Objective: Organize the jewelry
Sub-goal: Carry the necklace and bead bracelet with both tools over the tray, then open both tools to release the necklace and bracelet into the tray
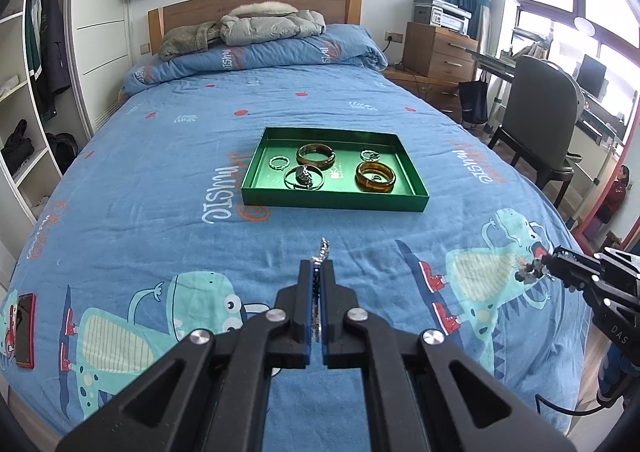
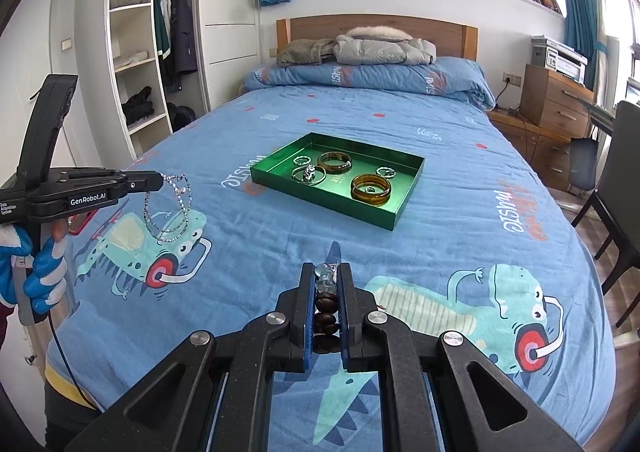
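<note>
A green tray point(image 1: 332, 202) point(image 2: 332, 196) lies on the blue bedspread and holds two brown bangles point(image 1: 316, 154) point(image 1: 375, 177), a silver bangle with a charm point(image 1: 304, 177) and two small rings point(image 1: 279, 162) point(image 1: 370, 154). My left gripper point(image 1: 319, 264) is shut on a silver chain necklace point(image 1: 323, 248), which dangles from it point(image 2: 170, 208) in the right wrist view. My right gripper point(image 2: 327, 270) is shut on a bracelet of dark brown beads point(image 2: 326, 316) with a pale charm. It appears at the right edge point(image 1: 552, 264) in the left wrist view. Both grippers hover above the bed, short of the tray.
A red phone point(image 1: 25, 330) lies on the bedspread at the left. Jackets point(image 1: 260, 26) are piled on the folded duvet by the headboard. A chair point(image 1: 540, 120) and drawers point(image 1: 438, 48) stand right of the bed, wardrobe shelves point(image 2: 136, 64) to its left. A blue-and-white gloved hand point(image 2: 44, 272) holds the left gripper.
</note>
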`<state>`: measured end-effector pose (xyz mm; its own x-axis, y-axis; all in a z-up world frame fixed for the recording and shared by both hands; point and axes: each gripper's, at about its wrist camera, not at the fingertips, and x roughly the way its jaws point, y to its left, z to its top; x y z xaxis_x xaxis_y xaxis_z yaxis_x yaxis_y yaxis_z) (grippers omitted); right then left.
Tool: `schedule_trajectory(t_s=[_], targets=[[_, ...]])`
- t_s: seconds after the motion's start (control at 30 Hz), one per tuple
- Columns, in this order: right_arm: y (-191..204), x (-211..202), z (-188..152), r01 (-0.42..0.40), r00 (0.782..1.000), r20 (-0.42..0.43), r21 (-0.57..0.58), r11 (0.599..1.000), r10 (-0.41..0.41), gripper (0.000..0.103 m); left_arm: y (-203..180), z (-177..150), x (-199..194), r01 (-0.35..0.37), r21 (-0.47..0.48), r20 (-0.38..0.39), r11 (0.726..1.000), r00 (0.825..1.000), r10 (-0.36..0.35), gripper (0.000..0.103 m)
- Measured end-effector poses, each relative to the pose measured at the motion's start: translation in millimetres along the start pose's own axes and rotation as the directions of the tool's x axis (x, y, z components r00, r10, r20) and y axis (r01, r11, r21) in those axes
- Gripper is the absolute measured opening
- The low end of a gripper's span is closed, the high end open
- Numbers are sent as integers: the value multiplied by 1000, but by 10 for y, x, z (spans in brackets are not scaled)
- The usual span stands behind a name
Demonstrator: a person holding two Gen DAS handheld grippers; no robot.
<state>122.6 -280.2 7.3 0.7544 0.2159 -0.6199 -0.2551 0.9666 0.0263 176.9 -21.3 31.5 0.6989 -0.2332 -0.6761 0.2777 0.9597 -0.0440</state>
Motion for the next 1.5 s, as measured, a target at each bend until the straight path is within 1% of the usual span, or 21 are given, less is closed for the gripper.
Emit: schedule_trajectory(t_s=[0.23, 0.43, 0.57, 0.73, 0.87, 0.97, 1.13, 1.27, 1.37, 1.5], targets=[[-62, 229, 173, -12, 1000, -4, 2, 1000, 13, 10, -18, 229, 227, 21, 8, -10, 1000, 1000, -21, 2], [-170, 615, 441, -19, 1000, -13, 5, 1000, 19, 10, 20, 575, 623, 27, 16, -18, 1000, 999, -26, 2], [-265, 985, 676, -17, 1000, -24, 1, 1000, 17, 10, 64, 864, 992, 25, 28, -22, 999, 999, -24, 2], [-447, 1553, 1031, -6, 999, -41, 9, 1000, 6, 10, 63, 1284, 1558, 24, 44, -36, 999, 999, -23, 2], [-647, 2064, 1332, -12, 998, -62, 42, 999, 14, 10, 61, 1582, 2059, 36, 27, -56, 999, 998, -35, 2], [-760, 2445, 1512, -24, 996, -80, 67, 997, 29, 10, 56, 1735, 2456, 40, 15, -83, 999, 996, -39, 2], [-880, 3051, 1632, -45, 990, -129, 114, 993, 60, 10, 59, 1837, 3013, 46, 1, -123, 999, 991, -46, 2], [-930, 3437, 1607, -41, 982, -180, 134, 990, 65, 10, 81, 1855, 3304, 43, -10, -144, 999, 989, -44, 3], [-937, 3614, 1549, -35, 974, -219, 138, 990, 65, 10, 120, 1823, 3471, 35, -25, -170, 999, 985, -39, 3], [-924, 3696, 1498, -29, 967, -248, 134, 991, 62, 11, 171, 1765, 3588, 32, -47, -194, 998, 980, -41, 3]])
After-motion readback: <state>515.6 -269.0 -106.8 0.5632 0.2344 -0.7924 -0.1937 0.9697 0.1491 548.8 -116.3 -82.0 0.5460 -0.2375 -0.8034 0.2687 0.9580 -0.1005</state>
